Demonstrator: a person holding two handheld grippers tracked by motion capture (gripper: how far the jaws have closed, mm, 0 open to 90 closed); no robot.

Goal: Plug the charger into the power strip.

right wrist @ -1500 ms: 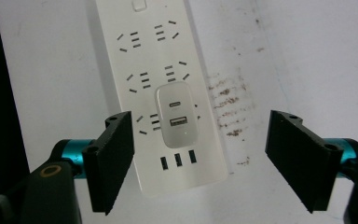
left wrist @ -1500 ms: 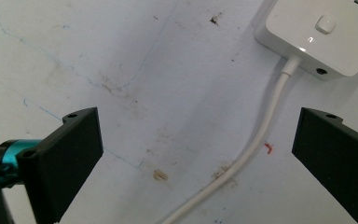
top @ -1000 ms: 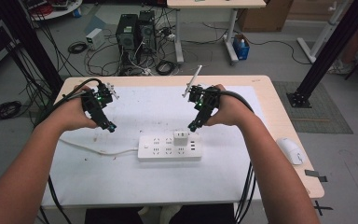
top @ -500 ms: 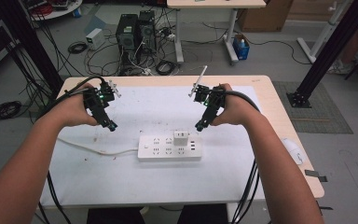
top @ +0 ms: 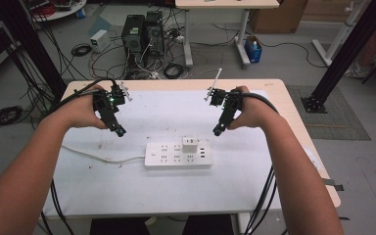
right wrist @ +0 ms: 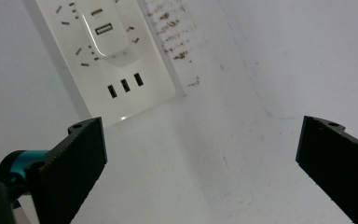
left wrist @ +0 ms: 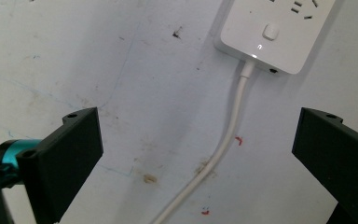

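White power strip (top: 178, 154) lay flat on white table cover (top: 166, 205), near centre, between my two grippers. White charger (top: 191, 145) sat plugged into strip's top, toward its right end. White cord (top: 103, 155) ran left from strip's switch end. My left gripper (top: 119, 132) hovered just beyond strip's left end, jaws wide, nothing between them; cord (left wrist: 223, 140) visible below them. My right gripper (top: 216, 131) hovered just beyond strip's right end, jaws just opened wide, empty; USB ports (right wrist: 125, 85) seen ahead.
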